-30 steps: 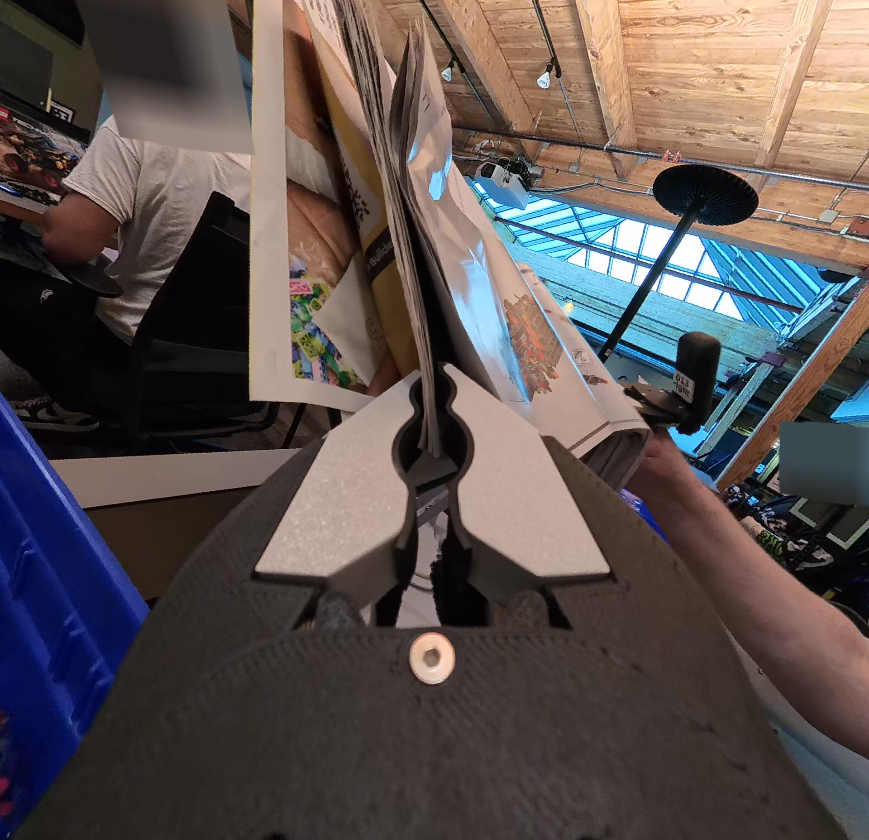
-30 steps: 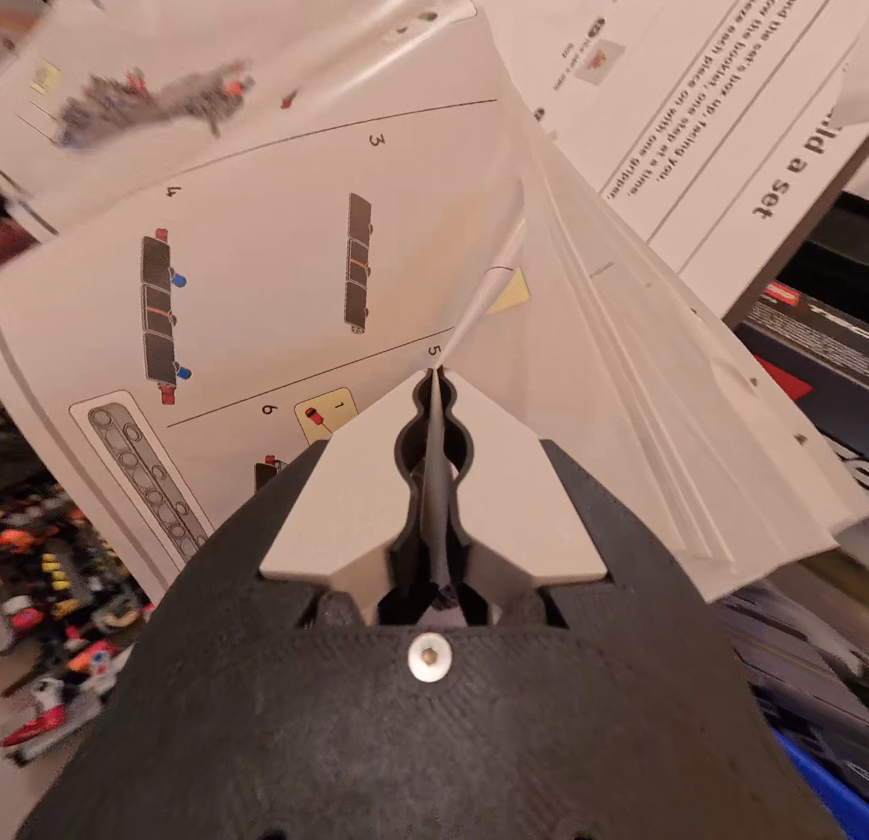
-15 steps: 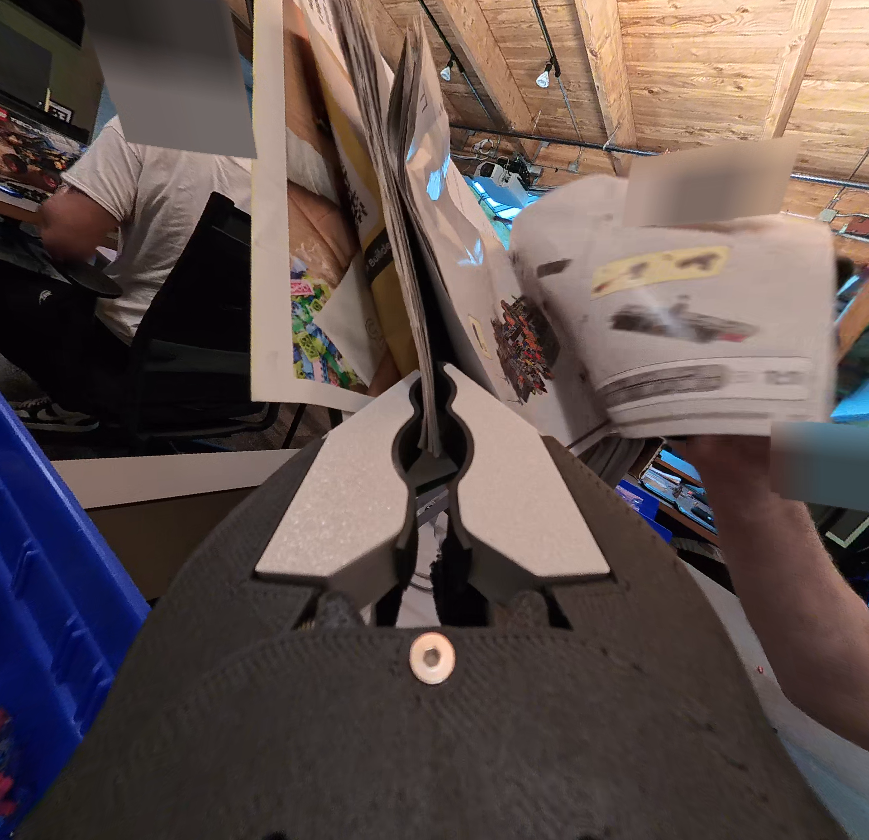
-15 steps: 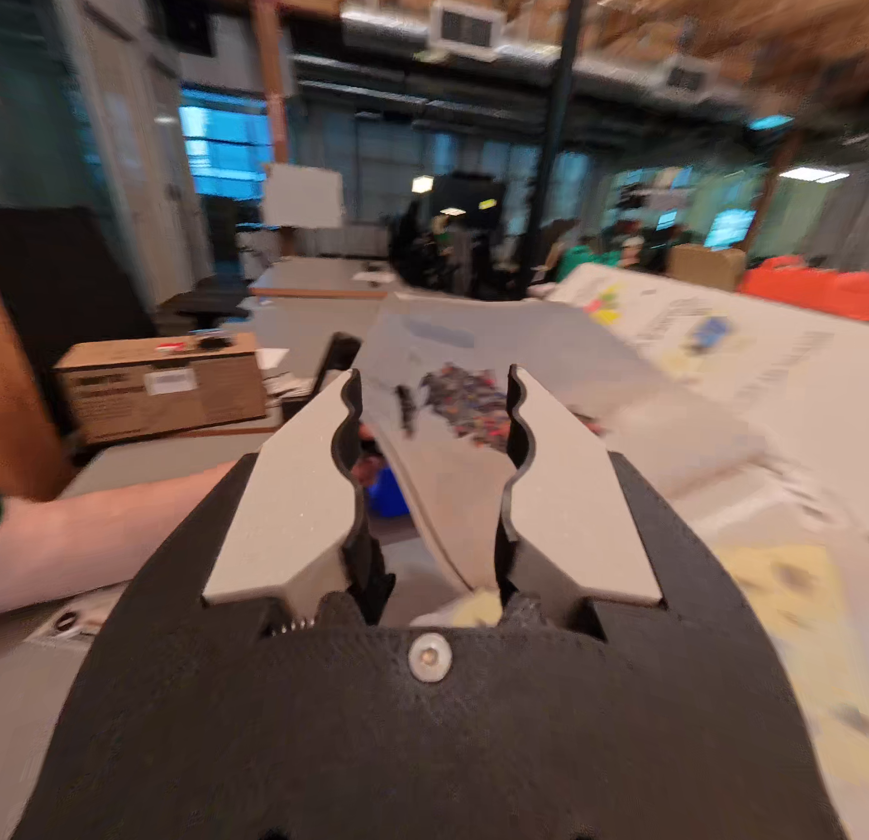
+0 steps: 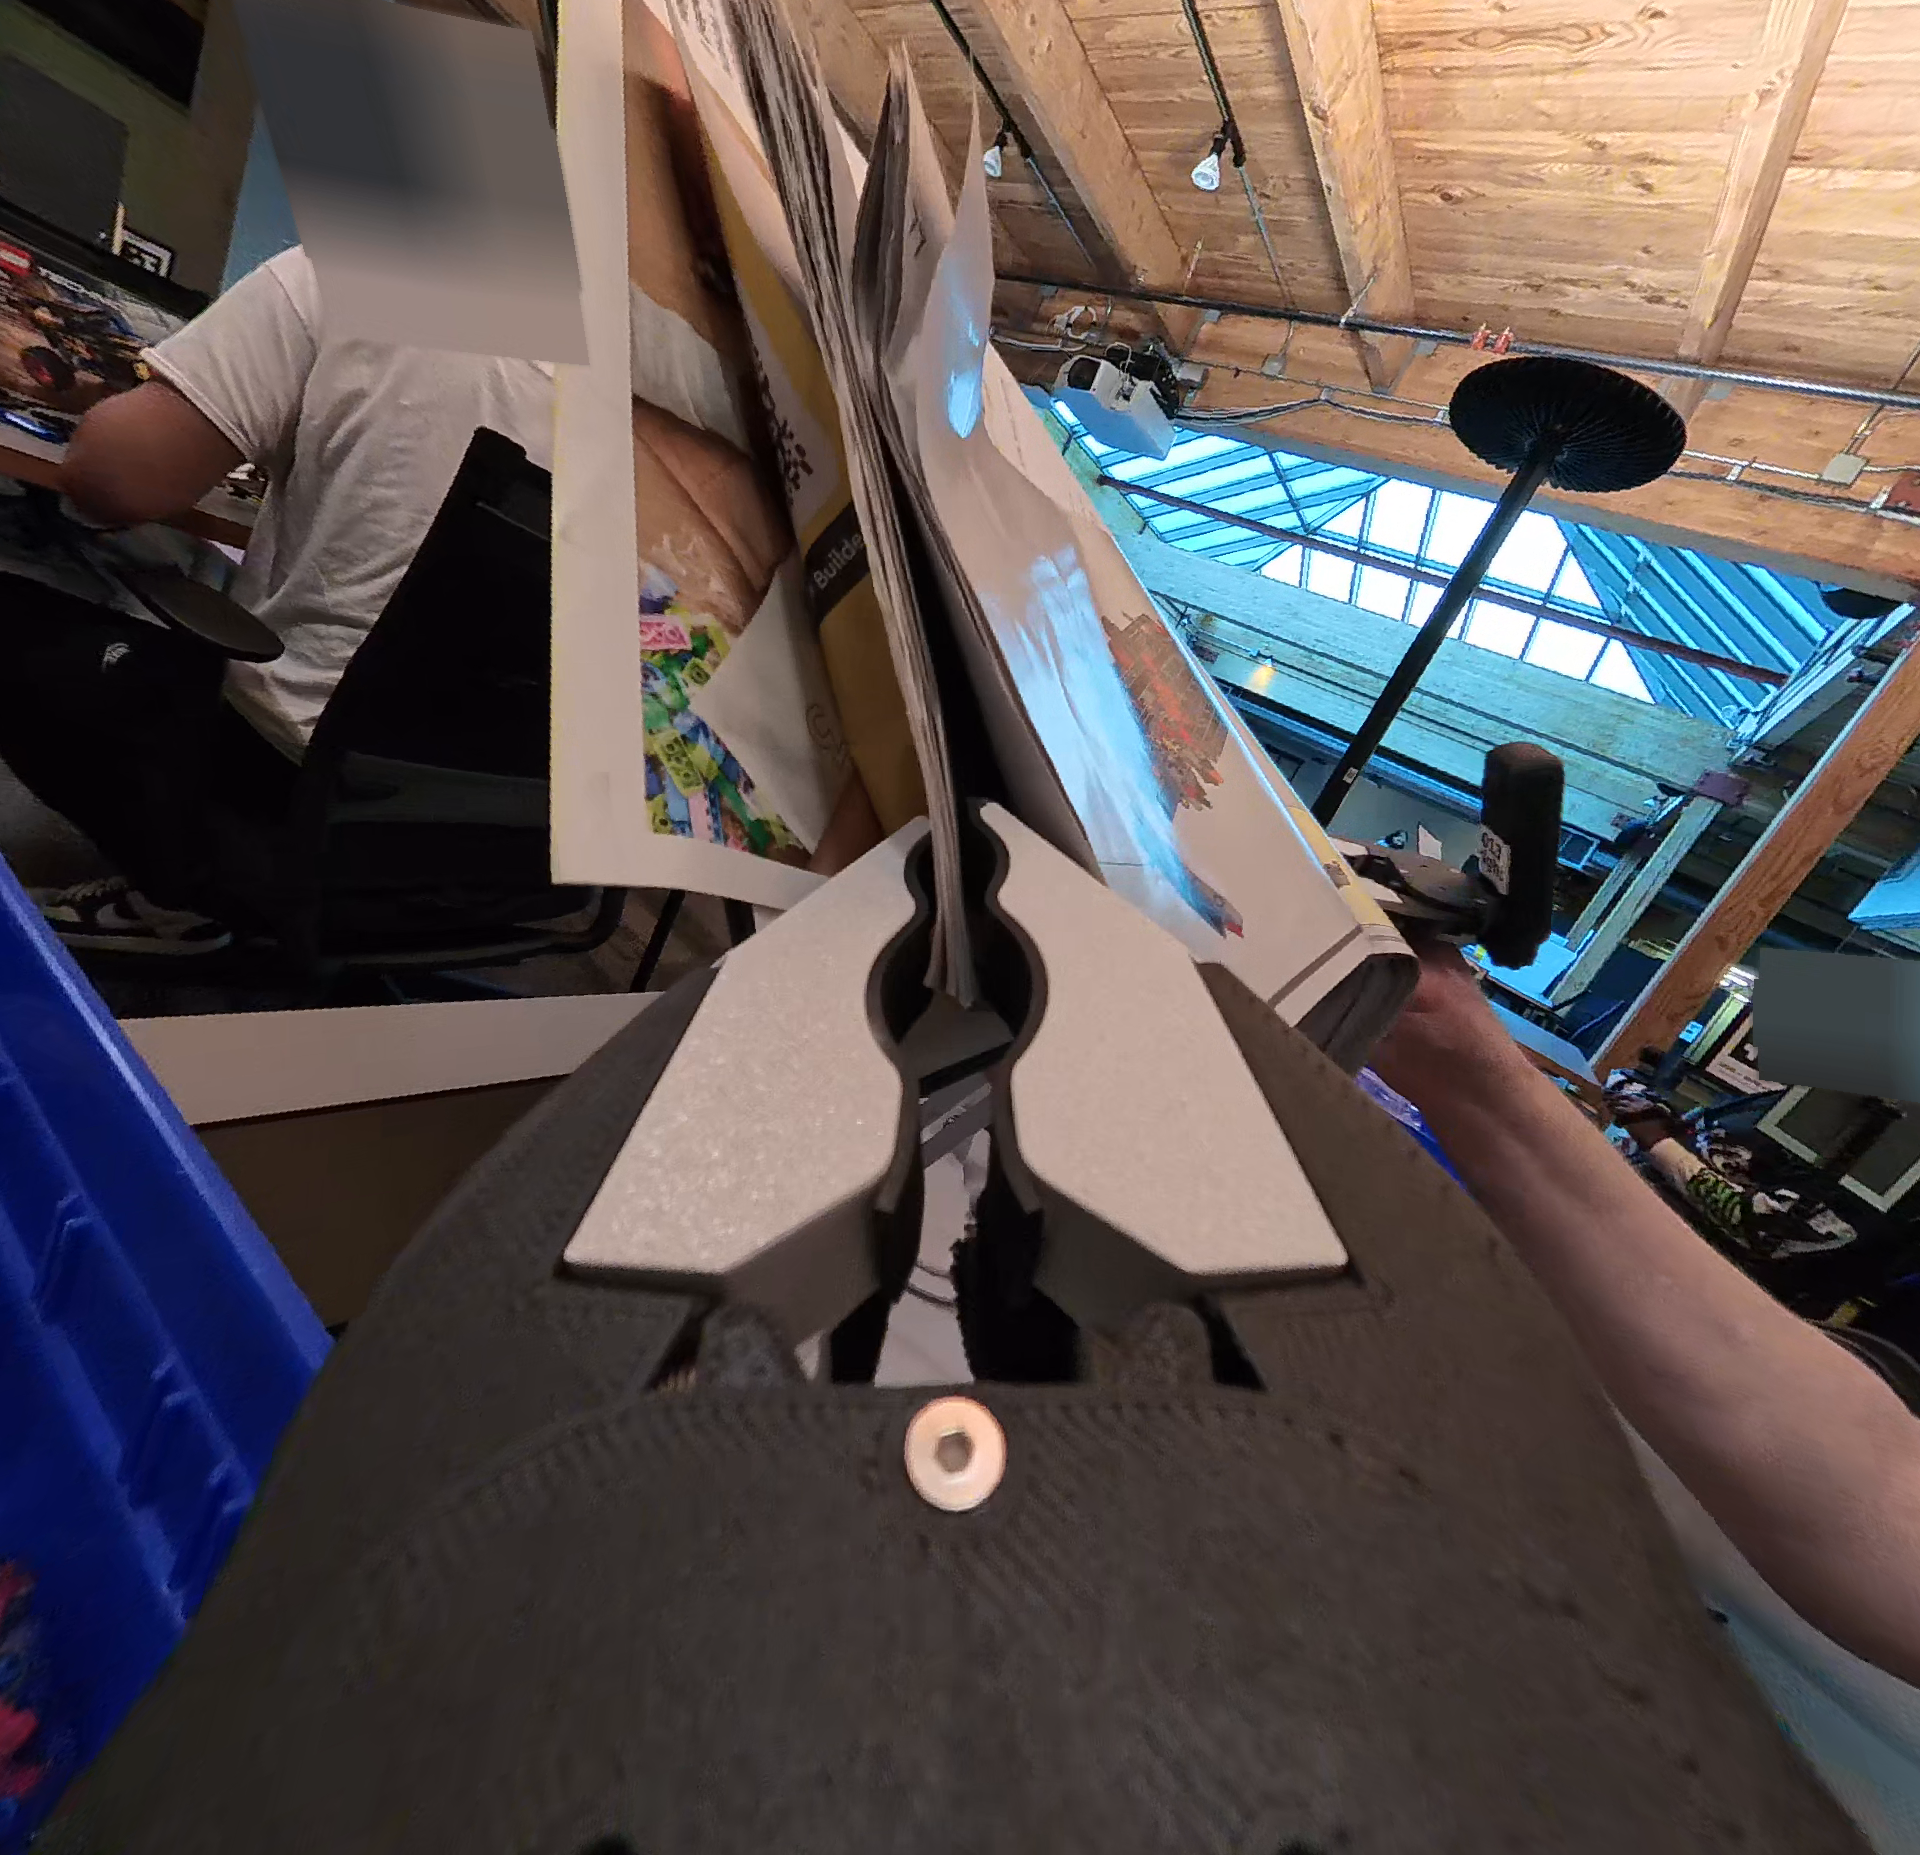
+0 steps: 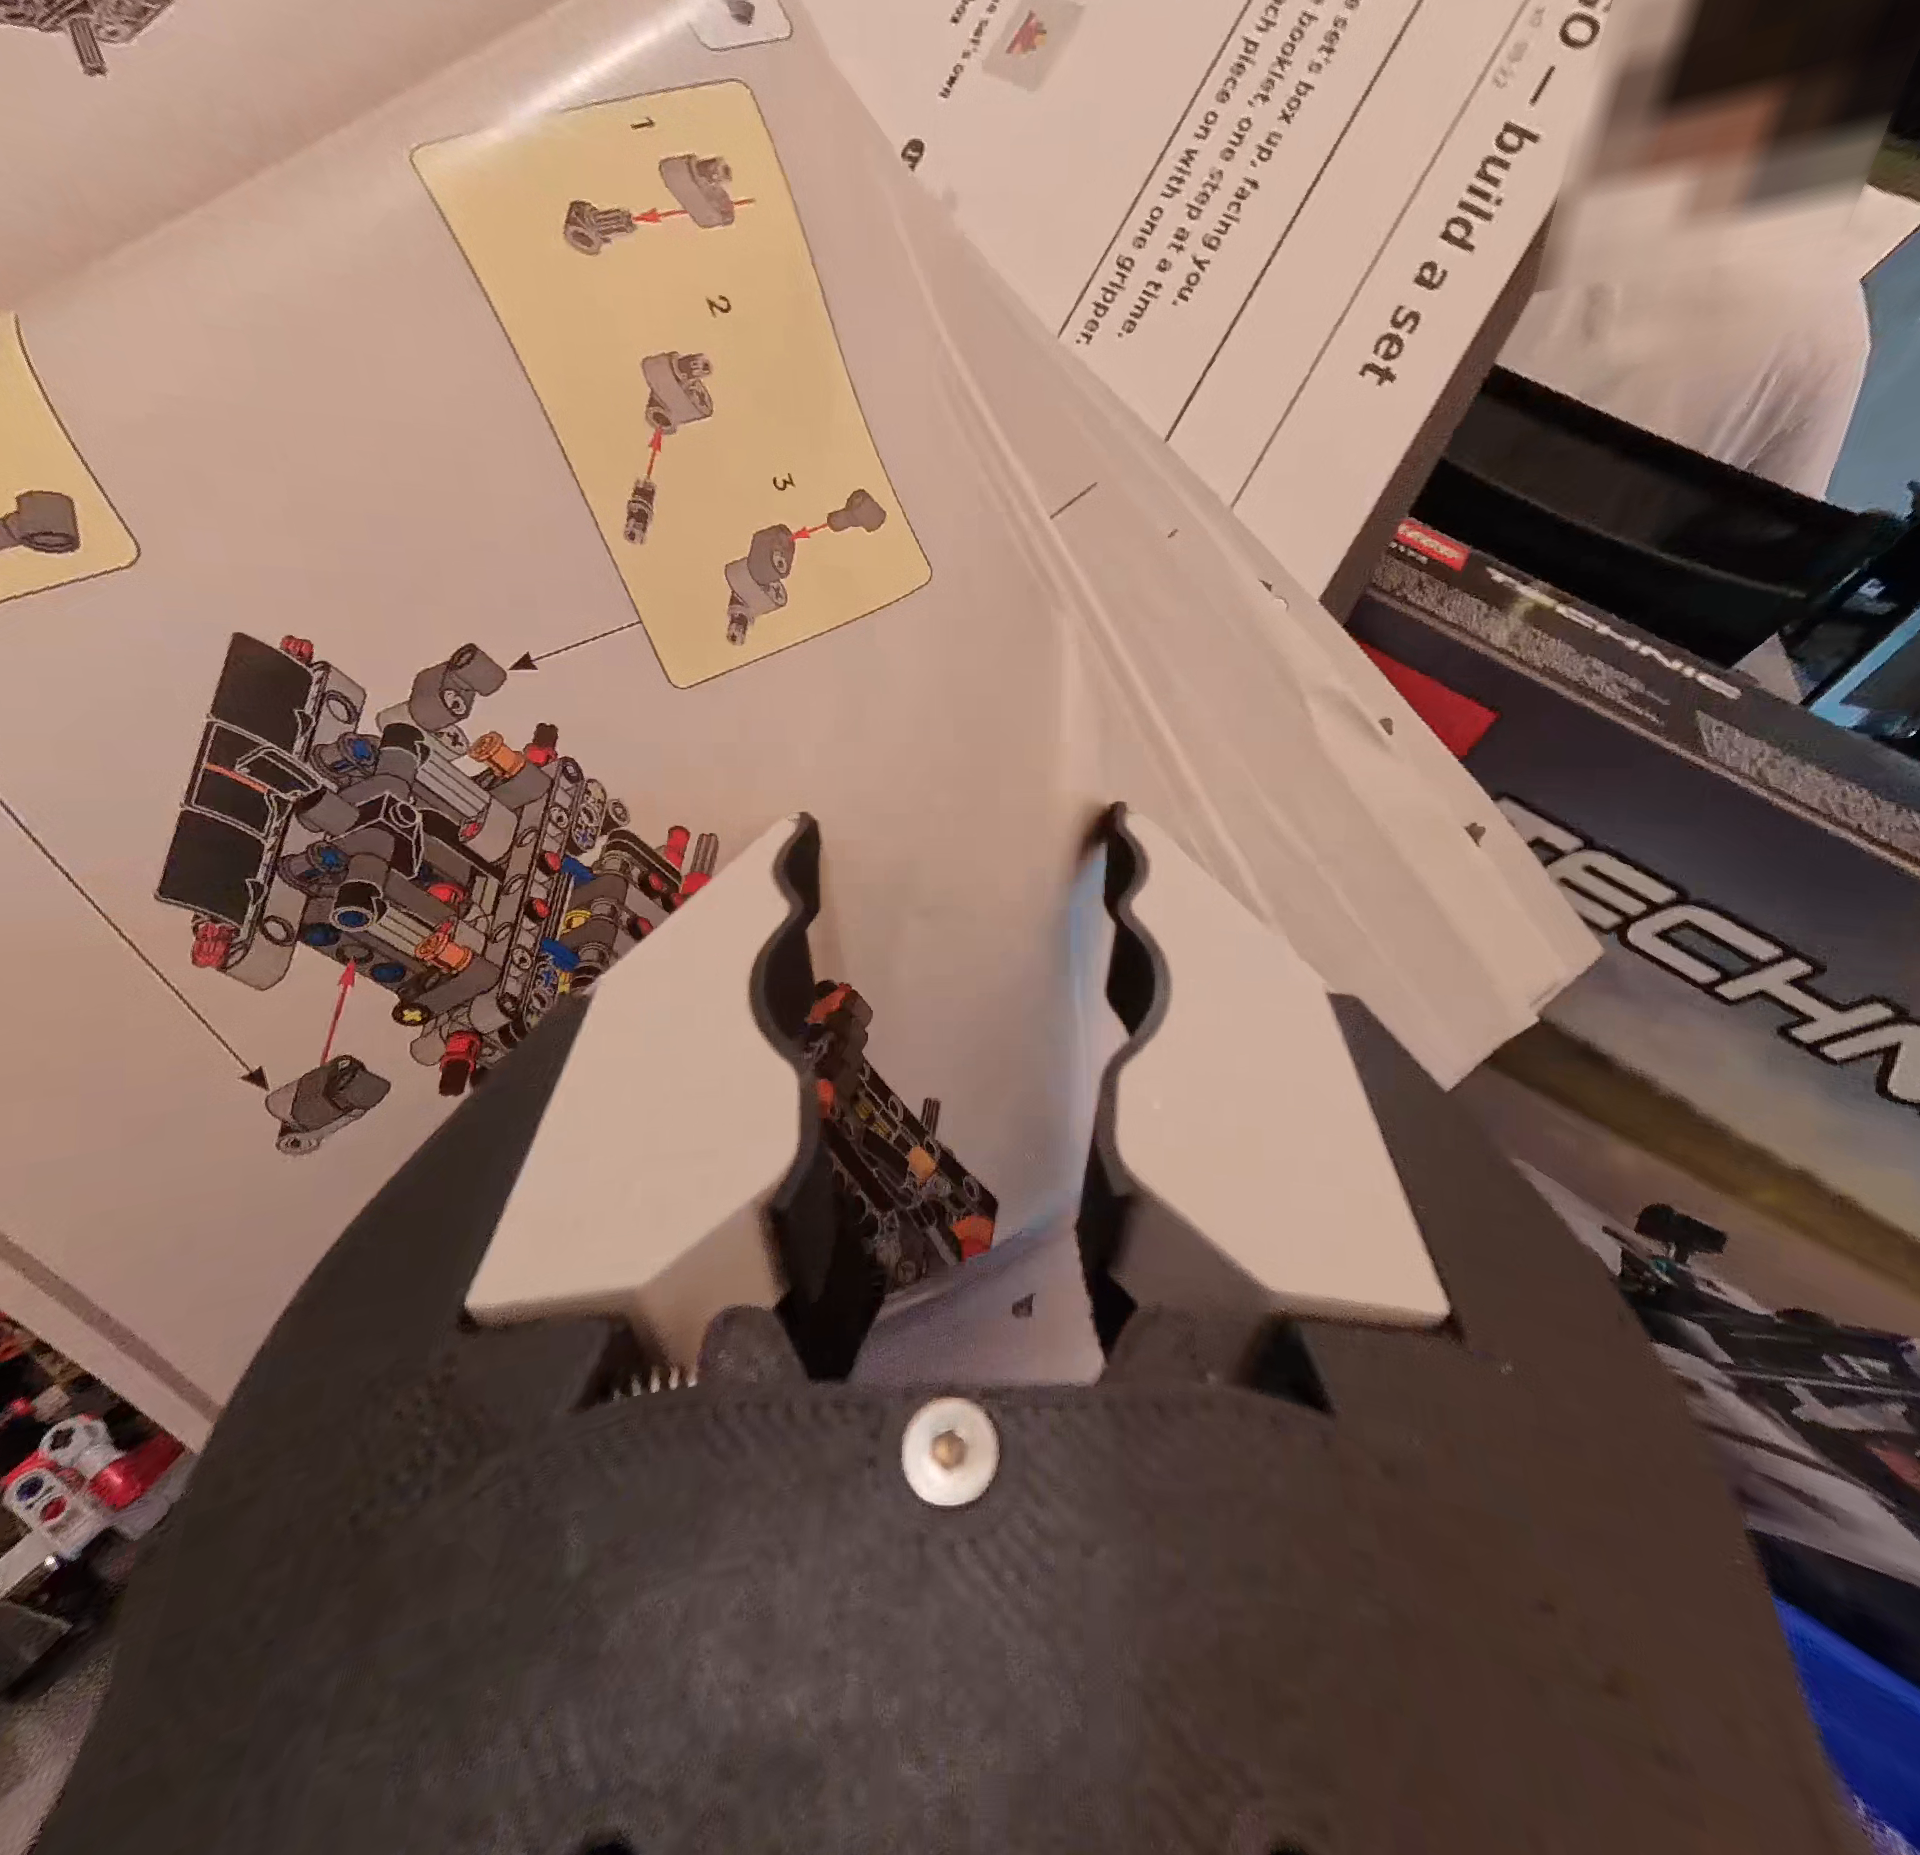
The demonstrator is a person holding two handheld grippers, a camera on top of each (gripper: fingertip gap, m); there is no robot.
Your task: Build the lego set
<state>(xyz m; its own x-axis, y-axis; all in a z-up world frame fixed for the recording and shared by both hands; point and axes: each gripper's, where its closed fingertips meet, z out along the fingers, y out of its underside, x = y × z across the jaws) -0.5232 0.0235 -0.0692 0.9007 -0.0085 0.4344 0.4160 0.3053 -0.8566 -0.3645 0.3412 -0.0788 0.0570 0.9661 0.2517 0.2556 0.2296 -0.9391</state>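
Observation:
My left gripper (image 5: 951, 829) points up and is shut on the bottom edge of the instruction booklet (image 5: 1039, 600), holding it upright with its pages fanned. In the right wrist view the booklet (image 6: 436, 434) lies open at a page with a build diagram and a yellow sub-step panel. My right gripper (image 6: 958, 823) is open, with a loose page edge standing between its fingers close to the right finger (image 6: 1247, 1130). The right gripper's handle (image 5: 1519, 849) shows past the booklet's right edge, with a bare arm (image 5: 1683, 1317) behind it.
The dark lego set box (image 6: 1683, 953) lies right of the booklet, under a white printed sheet (image 6: 1351, 174). Loose lego pieces (image 6: 73, 1493) lie at the lower left. A blue bin (image 5: 114, 1338) stands on my left. A person in a white shirt (image 5: 343, 475) sits behind. One gripper's finger ends stand about 35 cm off the other's.
My right gripper let go of the page it pinched, swung away while a page flipped, and is back at the booklet, open. A later page now shows. My left gripper has not moved.

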